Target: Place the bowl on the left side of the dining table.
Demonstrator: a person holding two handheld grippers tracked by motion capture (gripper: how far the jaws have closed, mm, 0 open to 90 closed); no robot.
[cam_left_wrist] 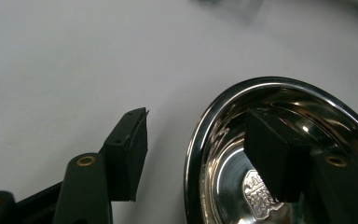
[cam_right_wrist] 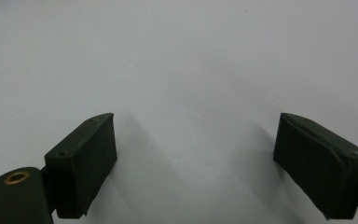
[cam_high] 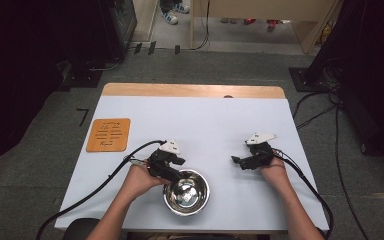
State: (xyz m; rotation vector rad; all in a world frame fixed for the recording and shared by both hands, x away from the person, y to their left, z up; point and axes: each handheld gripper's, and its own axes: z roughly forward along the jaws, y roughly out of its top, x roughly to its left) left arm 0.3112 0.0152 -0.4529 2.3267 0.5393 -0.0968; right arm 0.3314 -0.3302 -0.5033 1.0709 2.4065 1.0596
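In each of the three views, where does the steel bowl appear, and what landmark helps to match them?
High view: the steel bowl sits near the table's front edge, beside the left gripper.
Left gripper view: the bowl is at lower right, its rim between the jaws, one jaw inside, one outside.
Right gripper view: not in it.
Shared landmark: the white tabletop.

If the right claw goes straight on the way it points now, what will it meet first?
Probably nothing soon: the right claw points toward the table's middle, and ahead of its open jaws lies bare white table. The steel bowl sits off to the side, nearer the person.
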